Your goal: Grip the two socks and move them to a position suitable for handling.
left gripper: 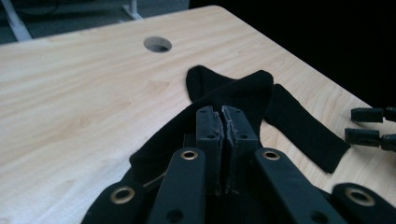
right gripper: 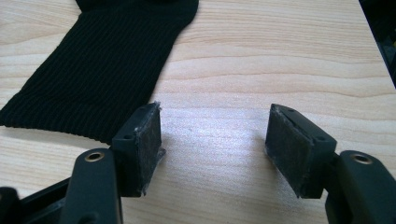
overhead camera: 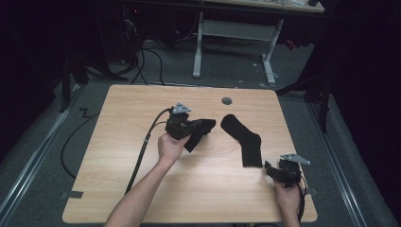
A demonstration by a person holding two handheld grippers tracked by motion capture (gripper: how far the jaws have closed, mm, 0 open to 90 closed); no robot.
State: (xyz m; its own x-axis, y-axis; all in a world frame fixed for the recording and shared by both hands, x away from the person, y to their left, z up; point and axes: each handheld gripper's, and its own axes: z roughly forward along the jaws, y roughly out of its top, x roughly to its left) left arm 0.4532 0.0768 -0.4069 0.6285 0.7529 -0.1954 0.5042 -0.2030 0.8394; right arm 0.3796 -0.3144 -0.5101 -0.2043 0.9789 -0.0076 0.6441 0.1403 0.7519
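Two black socks are on the wooden table [overhead camera: 118,189]. In the high view my left gripper [overhead camera: 191,127] is shut on one sock [overhead camera: 199,135], which hangs from its jaws above the table's middle. The left gripper view shows its jaws [left gripper: 222,114] pressed together with this sock's [left gripper: 243,91] fabric draped over and around them. The other sock [overhead camera: 243,137] lies flat to the right, bent at the heel; it is also in the left gripper view [left gripper: 301,128]. My right gripper [overhead camera: 270,169] rests open just right of that sock's cuff [right gripper: 102,70], with bare wood between its jaws [right gripper: 215,135].
A round cable hole [overhead camera: 227,100] sits near the table's far edge. The left gripper's cable [overhead camera: 142,151] trails across the table's left half. Beyond the table stand a white desk frame [overhead camera: 236,33] and floor cables. The right table edge is close to my right hand.
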